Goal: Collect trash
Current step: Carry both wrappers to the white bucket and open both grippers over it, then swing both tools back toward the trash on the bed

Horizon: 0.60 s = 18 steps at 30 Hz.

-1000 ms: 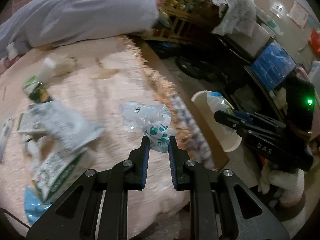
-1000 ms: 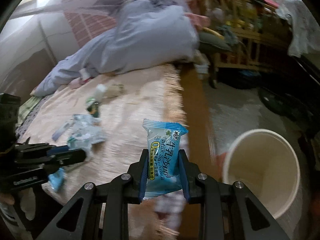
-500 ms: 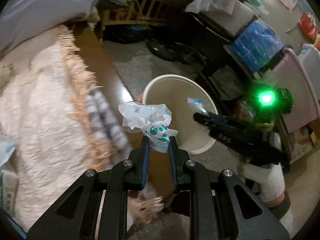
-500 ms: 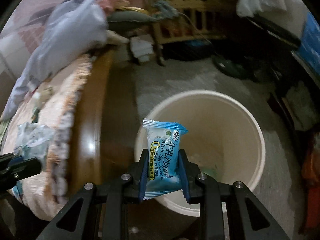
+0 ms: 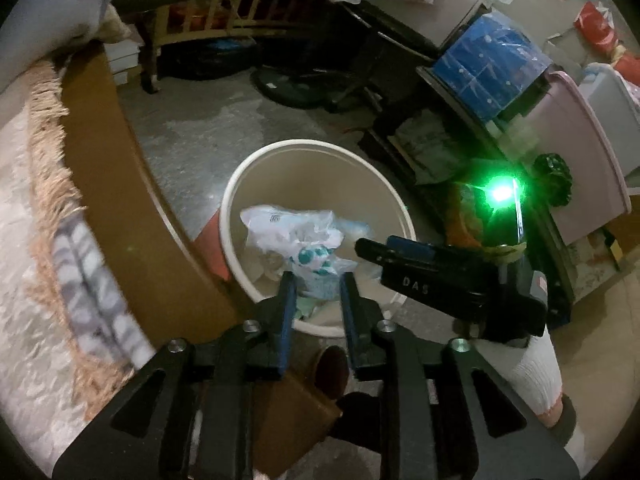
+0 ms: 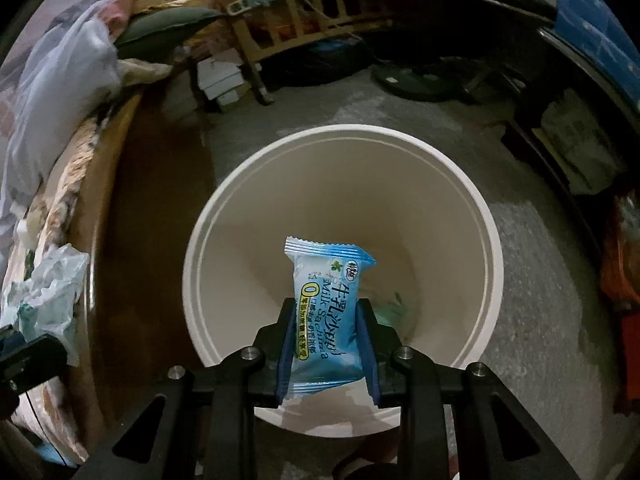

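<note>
My left gripper (image 5: 315,280) is shut on a crumpled white plastic wrapper (image 5: 296,238) with teal print, held over the cream waste bin (image 5: 240,184). My right gripper (image 6: 325,308) is shut on a blue milk snack packet (image 6: 326,300), upright over the same bin (image 6: 460,176). The right gripper also shows in the left wrist view (image 5: 372,250), right of the wrapper, above the bin's rim. The left gripper's wrapper shows at the left edge of the right wrist view (image 6: 48,292). Some trash lies at the bin's bottom (image 6: 390,308).
The bed with its fringed pink cover (image 5: 24,200) and brown wooden side (image 5: 104,168) lies left of the bin. Wooden furniture (image 5: 240,0), a blue box (image 5: 488,56), a pink bin (image 5: 580,152) and dark clutter ring the concrete floor (image 5: 192,128).
Both grippers have swung from the bed to the right, over the waste bin, each still holding its piece of trash. The right gripper now sits lower over the bin's mouth.
</note>
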Available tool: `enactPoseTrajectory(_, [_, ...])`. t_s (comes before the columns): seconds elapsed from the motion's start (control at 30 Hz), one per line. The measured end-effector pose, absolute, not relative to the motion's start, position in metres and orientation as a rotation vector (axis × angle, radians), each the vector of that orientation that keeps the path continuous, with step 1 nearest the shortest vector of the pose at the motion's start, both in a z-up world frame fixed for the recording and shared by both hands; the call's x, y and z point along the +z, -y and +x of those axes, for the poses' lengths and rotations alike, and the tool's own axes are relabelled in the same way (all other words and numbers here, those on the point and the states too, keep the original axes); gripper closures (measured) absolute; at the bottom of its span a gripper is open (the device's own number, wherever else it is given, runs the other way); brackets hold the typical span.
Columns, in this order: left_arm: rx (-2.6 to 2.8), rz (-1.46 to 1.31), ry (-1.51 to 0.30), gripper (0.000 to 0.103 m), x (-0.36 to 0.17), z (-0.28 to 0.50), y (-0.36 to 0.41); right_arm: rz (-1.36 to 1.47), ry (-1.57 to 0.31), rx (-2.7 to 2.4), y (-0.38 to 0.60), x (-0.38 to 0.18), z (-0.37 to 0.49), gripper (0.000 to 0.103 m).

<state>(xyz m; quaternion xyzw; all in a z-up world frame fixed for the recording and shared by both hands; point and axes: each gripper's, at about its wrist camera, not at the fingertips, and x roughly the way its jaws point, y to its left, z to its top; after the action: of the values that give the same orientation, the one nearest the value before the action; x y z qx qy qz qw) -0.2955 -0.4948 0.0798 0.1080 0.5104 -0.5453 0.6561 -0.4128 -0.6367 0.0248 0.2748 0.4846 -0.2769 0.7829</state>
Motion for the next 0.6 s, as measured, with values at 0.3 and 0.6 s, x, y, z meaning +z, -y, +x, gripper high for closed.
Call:
enactPoseTrajectory(0.3, [-1.219, 0.209, -1.18, 0.059, 0.081, -0.286, 0.483, 0.627, -0.983, -0.634, 0.64, 0.037, -0.418, 0.042])
enactPoseTrajectory(0.6, [-1.071, 0.206, -1.075, 0.059, 0.113, -0.266, 0.418, 0.569, -0.921, -0.532, 0.611, 0.054, -0.395, 0.042])
